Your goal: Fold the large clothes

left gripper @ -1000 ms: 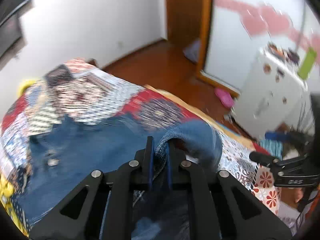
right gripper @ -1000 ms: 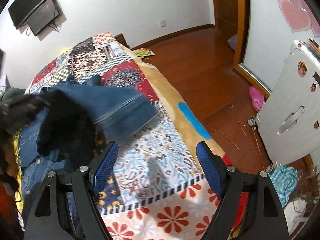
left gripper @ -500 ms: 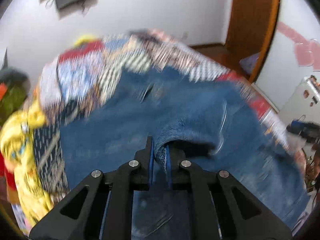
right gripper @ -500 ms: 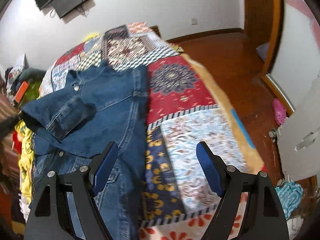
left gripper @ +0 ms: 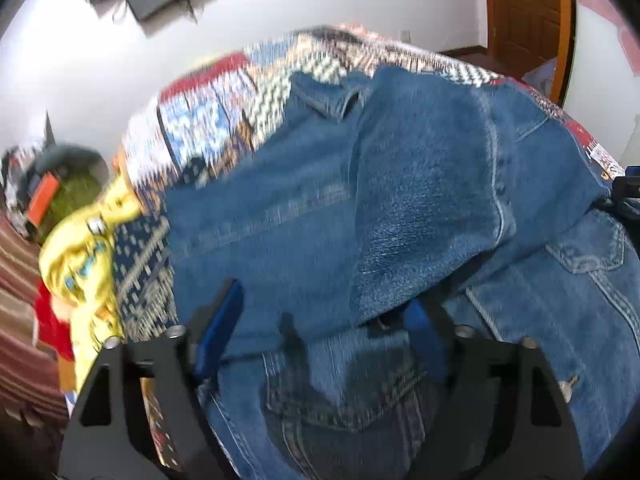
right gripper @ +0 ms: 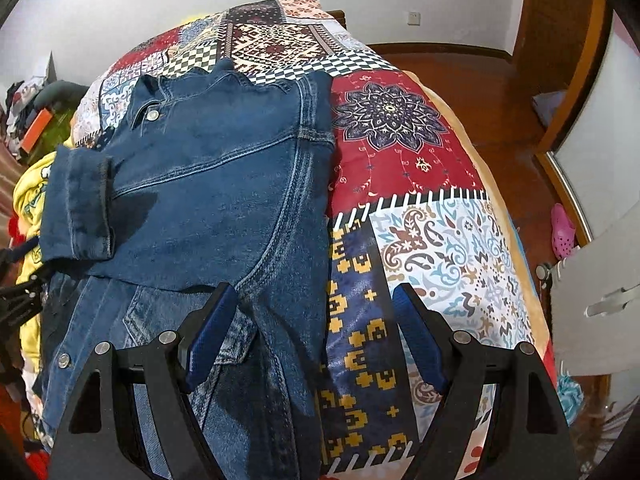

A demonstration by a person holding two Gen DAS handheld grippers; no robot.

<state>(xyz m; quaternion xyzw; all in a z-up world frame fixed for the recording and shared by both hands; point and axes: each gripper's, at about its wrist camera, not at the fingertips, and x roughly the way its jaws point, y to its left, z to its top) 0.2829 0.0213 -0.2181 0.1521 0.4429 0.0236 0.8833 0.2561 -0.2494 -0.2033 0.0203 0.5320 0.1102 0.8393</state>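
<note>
The dark blue denim jacket (right gripper: 208,184) lies on the patchwork bed quilt (right gripper: 404,152), one sleeve (right gripper: 76,208) folded across its body; this looks like the sleeve fold being let go. The left gripper (left gripper: 320,328) is opening, its jaws wide around loose denim without pinching. The right gripper (right gripper: 308,332) hovers spread and empty over the jacket's edge. Next probably comes gripping the other side to fold it in

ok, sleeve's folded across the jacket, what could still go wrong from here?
1. The left tool is opening right over the sleeve; a pad could snag it and undo the fold.
2. The cuff overhangs the denim jacket edge toward the yellow garment, so it may slip off.
</note>
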